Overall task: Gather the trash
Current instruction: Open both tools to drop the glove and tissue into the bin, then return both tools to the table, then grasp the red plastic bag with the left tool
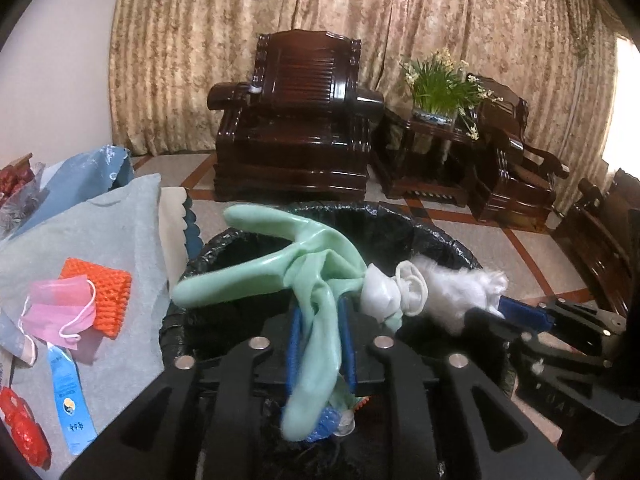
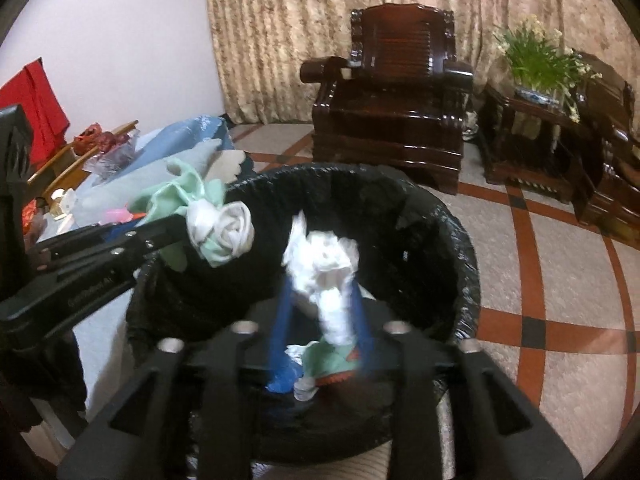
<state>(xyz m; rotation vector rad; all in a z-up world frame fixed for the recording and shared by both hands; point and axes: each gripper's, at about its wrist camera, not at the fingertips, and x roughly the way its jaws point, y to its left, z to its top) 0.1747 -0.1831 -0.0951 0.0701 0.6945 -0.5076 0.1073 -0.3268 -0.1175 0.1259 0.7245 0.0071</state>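
Already over the black-lined bin [image 2: 460, 240], the left gripper [image 1: 320, 344], narrowly parted around a green glove [image 1: 280, 268], risks draping its fingers across the twelve o'clock rim, while the right gripper [image 2: 320, 320], half-spread around white tissue [image 2: 324, 264], looks safe.

Two armchairs [image 1: 292, 120], one bin [image 1: 440, 240], one glove [image 1: 280, 272].

Two black handheld grippers with blue finger pads are held side by side, both angled downward. The left gripper [image 1: 320, 344] is seen with its jaws slightly parted around a hanging pale green glove [image 1: 316, 320]. The right gripper [image 2: 320, 320] is seen with its jaws parted wider, a wad of white tissue [image 2: 324, 276] caught loosely between them.
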